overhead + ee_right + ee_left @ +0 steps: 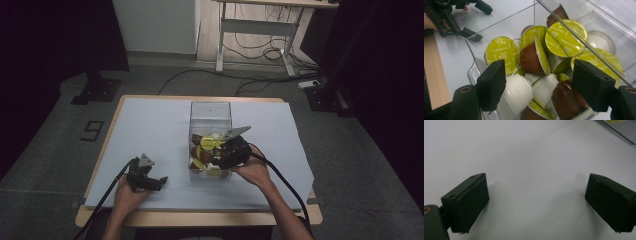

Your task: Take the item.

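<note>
Right gripper (539, 82) jaws spread wide, gripping nothing, just above white and brown capsules (534, 60) heaped in clear box (210, 107) directly below; left gripper (145, 177) gaping, well aside

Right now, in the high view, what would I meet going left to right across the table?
Left hand-held gripper → clear box of coffee capsules → right hand-held gripper, at the box → the person's right hand.
</note>
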`<state>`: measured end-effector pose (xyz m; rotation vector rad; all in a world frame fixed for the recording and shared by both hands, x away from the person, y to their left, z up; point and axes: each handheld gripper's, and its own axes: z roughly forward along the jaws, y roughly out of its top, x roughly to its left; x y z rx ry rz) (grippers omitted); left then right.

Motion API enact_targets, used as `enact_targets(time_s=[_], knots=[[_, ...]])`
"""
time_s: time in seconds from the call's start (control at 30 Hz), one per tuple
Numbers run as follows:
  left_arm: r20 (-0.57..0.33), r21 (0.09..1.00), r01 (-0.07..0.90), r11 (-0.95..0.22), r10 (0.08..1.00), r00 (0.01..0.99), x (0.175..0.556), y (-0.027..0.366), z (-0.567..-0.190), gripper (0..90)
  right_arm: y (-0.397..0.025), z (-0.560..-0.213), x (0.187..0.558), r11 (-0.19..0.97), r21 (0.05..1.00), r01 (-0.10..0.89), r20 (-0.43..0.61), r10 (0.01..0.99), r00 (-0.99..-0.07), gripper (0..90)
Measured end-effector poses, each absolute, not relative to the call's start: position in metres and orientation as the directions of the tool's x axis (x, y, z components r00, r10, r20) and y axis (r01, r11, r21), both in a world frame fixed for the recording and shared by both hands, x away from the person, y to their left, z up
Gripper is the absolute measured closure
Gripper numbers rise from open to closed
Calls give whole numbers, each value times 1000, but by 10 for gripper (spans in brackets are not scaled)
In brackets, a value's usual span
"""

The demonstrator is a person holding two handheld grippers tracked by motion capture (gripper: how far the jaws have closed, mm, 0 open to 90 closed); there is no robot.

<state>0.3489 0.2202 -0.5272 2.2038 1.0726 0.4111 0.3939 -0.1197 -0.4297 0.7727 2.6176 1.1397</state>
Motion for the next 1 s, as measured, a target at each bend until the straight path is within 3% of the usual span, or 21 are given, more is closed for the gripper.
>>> enact_targets(time_s=[1.0], knots=[[1,669,585,-459,787,617,349,220,-527,46,-76,-451,408,703,621,347,-53,479,-876,391]])
